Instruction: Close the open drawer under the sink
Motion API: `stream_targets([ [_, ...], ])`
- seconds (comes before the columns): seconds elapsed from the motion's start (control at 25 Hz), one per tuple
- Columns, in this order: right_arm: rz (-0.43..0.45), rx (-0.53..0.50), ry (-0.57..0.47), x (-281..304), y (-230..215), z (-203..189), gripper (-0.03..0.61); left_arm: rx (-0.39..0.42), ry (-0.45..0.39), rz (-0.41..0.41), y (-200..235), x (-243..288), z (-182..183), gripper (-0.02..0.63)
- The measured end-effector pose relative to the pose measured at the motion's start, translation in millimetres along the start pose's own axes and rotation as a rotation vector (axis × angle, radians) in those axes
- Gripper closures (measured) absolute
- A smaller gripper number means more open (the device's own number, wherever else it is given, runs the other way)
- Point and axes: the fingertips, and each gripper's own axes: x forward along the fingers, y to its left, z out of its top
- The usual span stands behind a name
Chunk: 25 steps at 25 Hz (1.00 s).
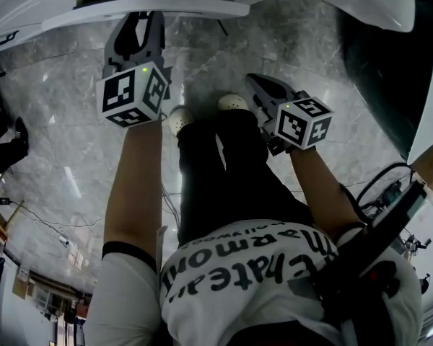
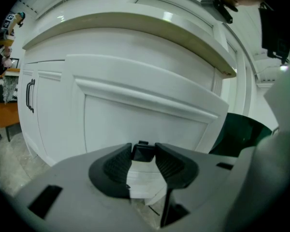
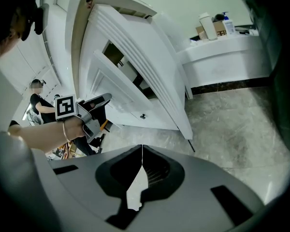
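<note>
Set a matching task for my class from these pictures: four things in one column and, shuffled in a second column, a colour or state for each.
Column one:
1. left gripper
2. right gripper
3. floor
4. drawer front

Column two:
A. grey marble
B. white
C. jaws together, holding nothing
D. shut on the black knob

Pairs: 1-D, 2-C, 3-A, 4-B

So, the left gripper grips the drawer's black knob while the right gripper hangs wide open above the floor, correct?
No: the right gripper is shut, jaws touching, as the right gripper view shows. The left gripper does grip the black knob.
</note>
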Motion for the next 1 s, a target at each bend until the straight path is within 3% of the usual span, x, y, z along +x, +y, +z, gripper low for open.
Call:
stream_targets([
  [1.0, 0.014, 0.025, 0.000, 7, -9, 9, 0.566, -0.017, 0.004, 0.000, 0, 32, 21, 0.463],
])
